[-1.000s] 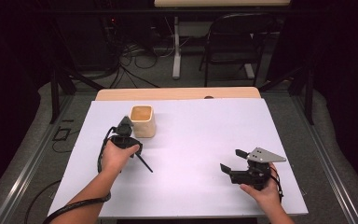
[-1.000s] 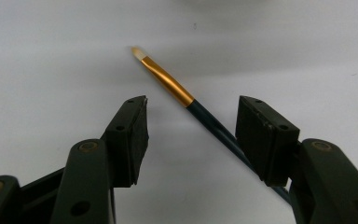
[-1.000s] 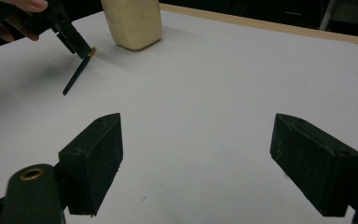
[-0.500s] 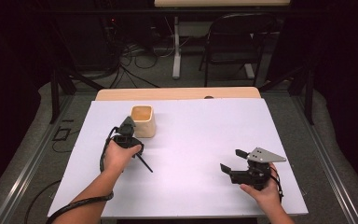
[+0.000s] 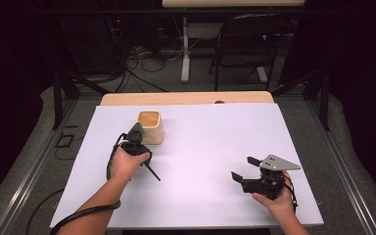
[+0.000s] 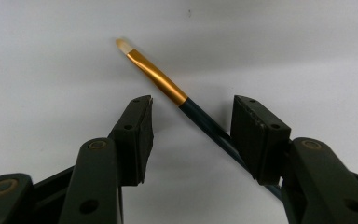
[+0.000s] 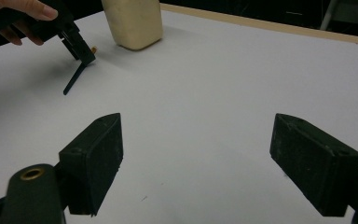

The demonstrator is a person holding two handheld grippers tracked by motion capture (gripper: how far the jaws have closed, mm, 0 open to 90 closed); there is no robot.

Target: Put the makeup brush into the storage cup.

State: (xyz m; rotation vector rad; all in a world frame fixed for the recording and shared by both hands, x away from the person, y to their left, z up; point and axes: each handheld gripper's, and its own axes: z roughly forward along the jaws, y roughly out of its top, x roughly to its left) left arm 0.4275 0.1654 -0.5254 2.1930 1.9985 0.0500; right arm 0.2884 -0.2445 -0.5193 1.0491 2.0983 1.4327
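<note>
Left gripper (image 6: 191, 135) is closing its spread fingers over a paintbrush (image 6: 168, 86) lying on the white desk (image 5: 210, 147) beside the cream cup (image 5: 150, 126). Centering the handle between the pads should steady the grasp. Right gripper (image 5: 247, 177) is resting, fingers spread.

The table (image 5: 200, 196) wears a smooth, matt white covering, paper-like, with a bare wooden edge along its far side. The paintbrush (image 6: 177, 93), centre of the left gripper view, has a glossy gold metal ferrule, a shiny dark blue handle and pale soft bristles. The cup (image 5: 150, 127), upper left of the table, looks matt cream, faintly rough. Both gripper bodies are matt black plastic; the pads (image 7: 98, 158) look dull and rubbery. The right gripper (image 5: 245, 174) carries a flat grey metal plate.
</note>
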